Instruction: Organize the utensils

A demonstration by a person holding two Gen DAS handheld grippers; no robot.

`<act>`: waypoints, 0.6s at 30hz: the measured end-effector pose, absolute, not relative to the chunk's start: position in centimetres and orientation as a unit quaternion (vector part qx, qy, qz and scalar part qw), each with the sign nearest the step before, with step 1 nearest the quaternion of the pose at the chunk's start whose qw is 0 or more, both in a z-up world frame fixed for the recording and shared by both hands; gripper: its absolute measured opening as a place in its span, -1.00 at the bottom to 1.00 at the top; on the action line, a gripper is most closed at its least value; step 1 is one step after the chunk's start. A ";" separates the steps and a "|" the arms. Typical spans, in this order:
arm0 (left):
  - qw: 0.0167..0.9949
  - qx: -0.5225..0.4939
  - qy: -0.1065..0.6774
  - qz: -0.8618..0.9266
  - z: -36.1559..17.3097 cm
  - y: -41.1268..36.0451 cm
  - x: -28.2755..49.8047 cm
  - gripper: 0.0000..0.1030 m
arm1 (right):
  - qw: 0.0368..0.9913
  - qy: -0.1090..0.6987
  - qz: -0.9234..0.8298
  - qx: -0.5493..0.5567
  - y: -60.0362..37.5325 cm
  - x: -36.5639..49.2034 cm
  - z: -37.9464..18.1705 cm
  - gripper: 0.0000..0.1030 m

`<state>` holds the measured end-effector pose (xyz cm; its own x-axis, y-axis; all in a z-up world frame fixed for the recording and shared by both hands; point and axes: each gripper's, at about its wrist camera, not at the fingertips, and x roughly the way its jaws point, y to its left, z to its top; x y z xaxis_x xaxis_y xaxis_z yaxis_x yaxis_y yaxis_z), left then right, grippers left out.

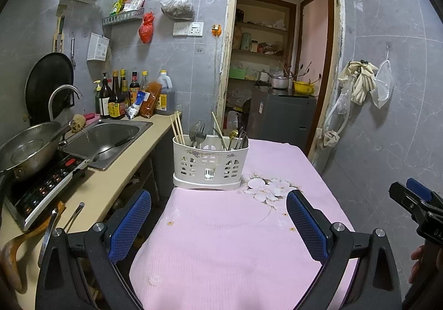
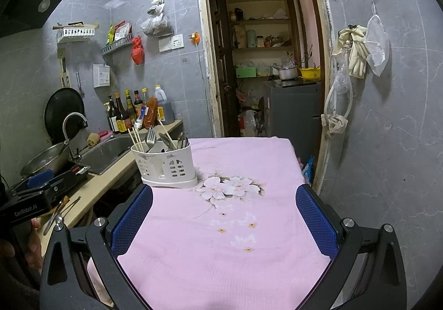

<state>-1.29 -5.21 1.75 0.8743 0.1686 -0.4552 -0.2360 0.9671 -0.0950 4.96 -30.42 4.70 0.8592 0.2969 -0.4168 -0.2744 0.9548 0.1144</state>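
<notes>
The left tongs (image 1: 218,222) are wide open above the pink cloth (image 1: 229,240) that covers the table, and they hold nothing; their blue pads (image 1: 130,221) stand far apart. The right tongs (image 2: 224,217) are wide open in the same way, also with nothing between the pads, and they hang over the same cloth near its printed white flowers (image 2: 227,188). The white utensil holder (image 1: 210,164) stands upright at the far left corner of the table, just beside the flowers. Inside it are wooden chopsticks (image 1: 177,127) at the left end, then a fork (image 2: 151,136) and spoons (image 1: 195,131) in the middle, and more metal pieces at the right end, among them one gold spoon (image 1: 233,135). All of them lean against the rim. Left of the table runs the kitchen counter with a steel sink (image 1: 110,138), a metal pot (image 1: 27,146) on an induction cooker (image 1: 47,185), and a row of sauce bottles (image 1: 121,97) against the wall.
</notes>
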 end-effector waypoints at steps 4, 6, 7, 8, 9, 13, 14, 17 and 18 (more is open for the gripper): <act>0.965 -0.074 0.228 0.106 1.7 -5.4 -1.3 0.92 | 0.964 0.220 0.148 0.025 -30.5 4.9 4.7 0.97; 0.965 -0.075 0.228 0.106 1.7 -5.4 -1.3 0.92 | 0.964 0.220 0.149 0.025 -30.5 4.9 4.7 0.97; 0.965 -0.075 0.228 0.106 1.7 -5.3 -1.3 0.92 | 0.964 0.220 0.149 0.025 -30.5 4.9 4.7 0.97; 0.965 -0.075 0.228 0.106 1.7 -5.3 -1.3 0.92 | 0.964 0.220 0.149 0.025 -30.4 5.0 4.6 0.97; 0.965 -0.075 0.228 0.105 1.7 -5.3 -1.3 0.92 | 0.964 0.220 0.149 0.025 -30.4 5.0 4.6 0.97; 0.965 -0.074 0.227 0.106 1.7 -5.2 -1.3 0.92 | 0.964 0.220 0.149 0.025 -30.4 4.9 4.7 0.97; 0.965 -0.074 0.227 0.106 1.7 -5.2 -1.3 0.92 | 0.964 0.220 0.149 0.025 -30.4 4.9 4.7 0.97; 0.965 -0.075 0.228 0.105 1.6 -5.2 -1.3 0.92 | 0.964 0.220 0.149 0.025 -30.3 4.9 4.7 0.97; 0.965 -0.075 0.228 0.105 1.6 -5.3 -1.3 0.92 | 0.964 0.220 0.148 0.025 -30.4 4.9 4.7 0.97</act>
